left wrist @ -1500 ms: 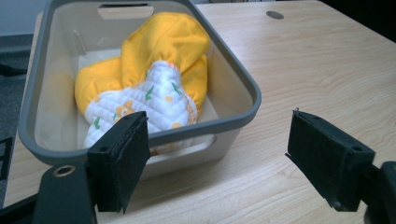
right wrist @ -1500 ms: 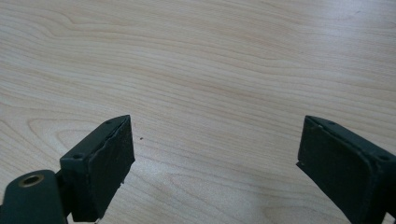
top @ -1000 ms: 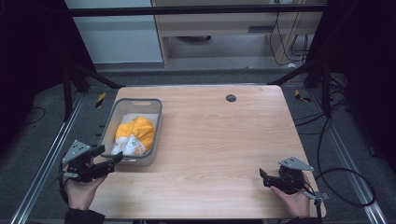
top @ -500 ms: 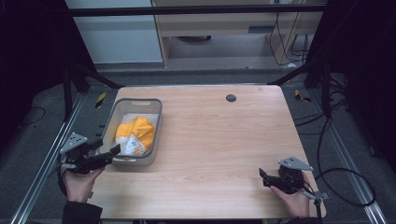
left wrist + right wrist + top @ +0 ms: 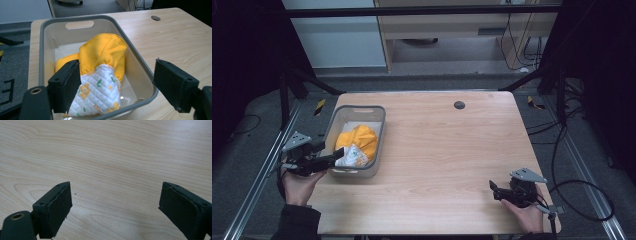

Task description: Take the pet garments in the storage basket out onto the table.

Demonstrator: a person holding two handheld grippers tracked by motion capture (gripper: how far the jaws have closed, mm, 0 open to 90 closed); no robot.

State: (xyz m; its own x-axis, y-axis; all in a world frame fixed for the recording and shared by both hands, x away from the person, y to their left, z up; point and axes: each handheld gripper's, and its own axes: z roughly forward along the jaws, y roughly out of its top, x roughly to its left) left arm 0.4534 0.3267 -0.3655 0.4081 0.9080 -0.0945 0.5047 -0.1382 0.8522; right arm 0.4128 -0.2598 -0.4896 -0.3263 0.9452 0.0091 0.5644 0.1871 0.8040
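A grey plastic bin (image 5: 380, 131) (image 5: 142, 63) stands at the table's left side. In it lies a yellow cloth (image 5: 360, 138) (image 5: 105, 52) with a white quilted, printed part (image 5: 351, 156) (image 5: 97, 92) toward the near end. My left gripper (image 5: 338, 156) (image 5: 116, 86) is open at the bin's near left corner and holds nothing. One jaw is over the cloth; the other is outside the bin's wall. My right gripper (image 5: 493, 188) (image 5: 115, 207) is open low over bare wood at the near right of the table, also with nothing in it.
The wooden table (image 5: 447, 150) has a small dark round hole (image 5: 459, 105) (image 5: 155, 18) near its far edge. Metal rails and cables run along the floor on both sides. A cabinet stands behind the table.
My left gripper has shifted slightly away from the person, along the bin's near left corner. The right gripper and the cloth have not moved.
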